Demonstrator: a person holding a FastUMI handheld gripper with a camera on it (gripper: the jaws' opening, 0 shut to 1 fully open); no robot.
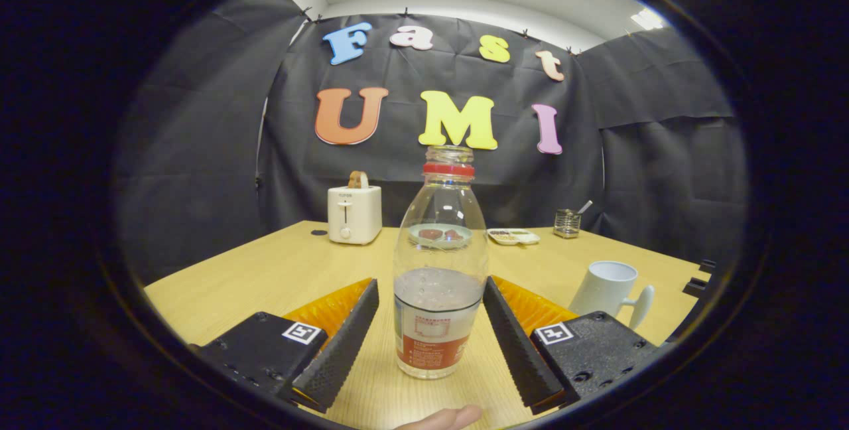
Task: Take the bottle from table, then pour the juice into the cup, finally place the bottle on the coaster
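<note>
A clear plastic bottle (438, 310) stands upright on the wooden table (265, 277), uncapped, with a red ring at its neck and a red and white label. Liquid fills roughly its lower third. My gripper (430, 284) is open and the bottle stands between the two fingers. The left finger (345, 337) is a little apart from it and the right finger (511, 330) is very close to its side. A white mug (610, 287) stands on the table beyond the right finger, handle to the right. Seen through the bottle is a pale green round dish (440, 234) farther back.
A white toaster (354, 214) with a slice of toast stands at the back left. A small tray (513, 236) and a metal mesh holder (567, 223) are at the back right. A person's fingertip (444, 418) shows just behind the fingers.
</note>
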